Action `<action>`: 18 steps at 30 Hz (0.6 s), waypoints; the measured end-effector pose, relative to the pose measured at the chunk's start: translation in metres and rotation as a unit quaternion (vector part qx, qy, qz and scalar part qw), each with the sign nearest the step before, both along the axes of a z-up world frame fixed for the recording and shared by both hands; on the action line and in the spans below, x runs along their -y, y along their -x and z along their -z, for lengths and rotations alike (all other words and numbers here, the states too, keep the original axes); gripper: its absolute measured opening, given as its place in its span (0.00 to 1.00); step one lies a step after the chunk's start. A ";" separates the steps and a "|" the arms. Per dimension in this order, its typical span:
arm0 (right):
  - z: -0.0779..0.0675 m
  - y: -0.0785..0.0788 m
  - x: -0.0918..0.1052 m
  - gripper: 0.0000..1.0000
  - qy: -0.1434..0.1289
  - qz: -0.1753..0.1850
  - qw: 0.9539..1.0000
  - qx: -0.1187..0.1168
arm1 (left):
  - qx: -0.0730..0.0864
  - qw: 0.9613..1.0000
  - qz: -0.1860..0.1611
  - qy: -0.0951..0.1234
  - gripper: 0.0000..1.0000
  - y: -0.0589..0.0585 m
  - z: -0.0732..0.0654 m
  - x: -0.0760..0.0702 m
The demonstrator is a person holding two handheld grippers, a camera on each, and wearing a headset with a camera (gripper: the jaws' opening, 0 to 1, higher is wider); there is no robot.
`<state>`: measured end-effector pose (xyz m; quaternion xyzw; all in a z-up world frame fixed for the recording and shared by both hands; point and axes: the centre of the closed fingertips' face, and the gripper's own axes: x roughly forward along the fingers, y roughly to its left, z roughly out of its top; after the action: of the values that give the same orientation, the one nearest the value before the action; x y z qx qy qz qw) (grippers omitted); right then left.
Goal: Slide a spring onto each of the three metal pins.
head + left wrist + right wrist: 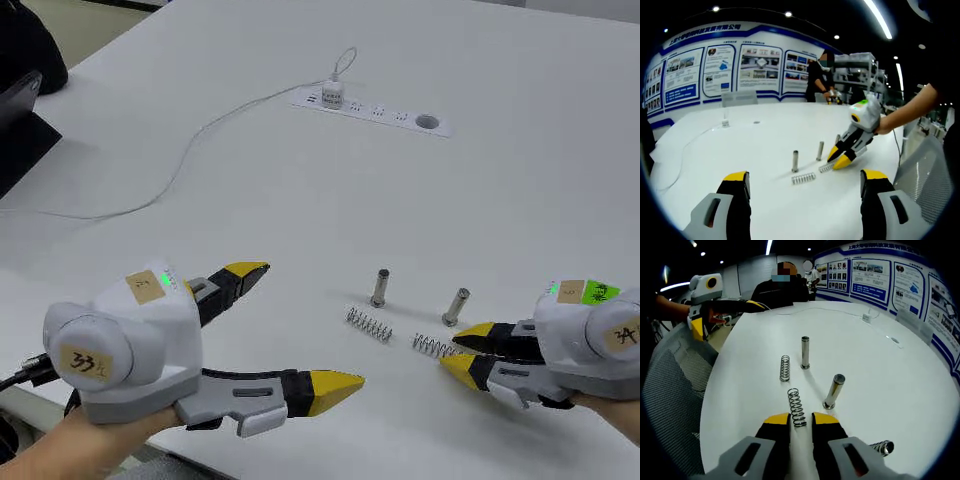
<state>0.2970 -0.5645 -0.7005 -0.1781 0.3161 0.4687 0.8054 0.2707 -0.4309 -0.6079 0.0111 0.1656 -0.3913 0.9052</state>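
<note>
The left tongs (312, 323) are spread wide apart near the front edge of the table (300, 180), holding nothing. The right tongs (449, 351) are nearly together, with the end of 1 spring (430, 346) between their tips; I cannot tell whether they pinch it. A 2nd spring (368, 323) lies flat just beside the left pin (380, 287), which stands upright, as does the right pin (456, 306).

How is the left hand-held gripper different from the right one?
The left hand-held gripper has its jaws spread wide; the right hand-held gripper has them almost together. Nothing lies between the left one's jaws; the right one's tips flank the end of a spring, though a grip is unclear. Both have yellow tips and white bodies.
</note>
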 end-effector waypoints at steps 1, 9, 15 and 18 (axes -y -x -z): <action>0.001 0.000 0.000 0.17 0.001 0.003 1.000 -0.001 | 0.000 1.000 -0.001 0.000 0.93 0.000 0.000 0.000; 0.001 0.003 -0.005 0.12 -0.012 0.003 1.000 0.001 | -0.007 1.000 -0.002 -0.001 0.92 0.001 0.002 -0.001; 0.001 0.004 -0.005 0.11 -0.012 0.004 1.000 0.001 | -0.018 1.000 0.016 -0.015 0.92 0.006 0.011 0.004; 0.001 0.004 -0.004 0.11 -0.006 0.005 1.000 0.003 | -0.017 1.000 0.016 -0.013 0.91 0.007 0.009 0.004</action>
<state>0.2929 -0.5604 -0.7015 -0.1729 0.3118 0.4658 0.8099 0.2641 -0.4353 -0.6166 0.0189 0.1858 -0.4041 0.8954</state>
